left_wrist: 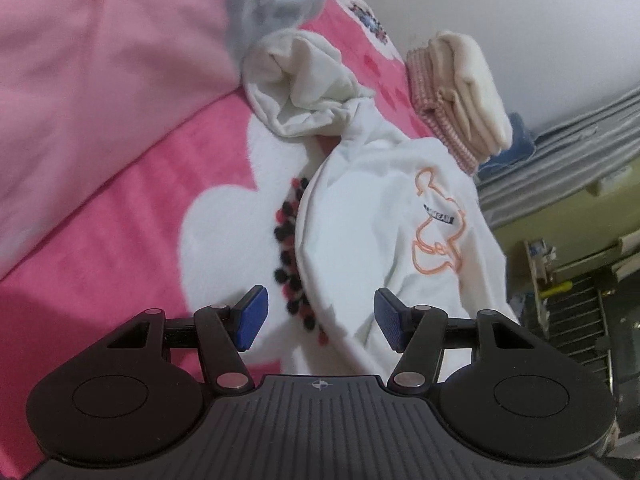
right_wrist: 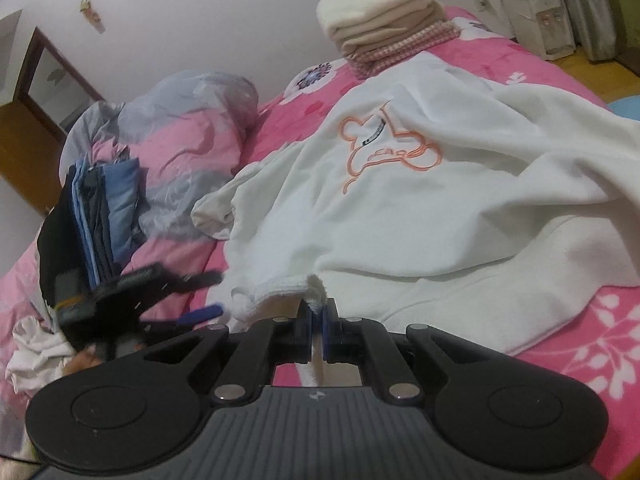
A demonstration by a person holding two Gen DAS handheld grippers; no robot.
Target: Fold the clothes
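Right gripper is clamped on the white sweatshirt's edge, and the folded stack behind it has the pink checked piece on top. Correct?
Not quite. The right gripper is shut on the sweatshirt edge, but in the stack the pink checked piece lies at the bottom, under the cream ones, as the right wrist view shows.

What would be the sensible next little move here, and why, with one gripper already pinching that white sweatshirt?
Probably bring the left gripper down onto the near edge of the white sweatshirt and close it. The right gripper is shut on the hem, while the left is open above the cloth, holding nothing. The sweatshirt lies rumpled on the pink blanket, so a second grip seems needed to spread it flat.
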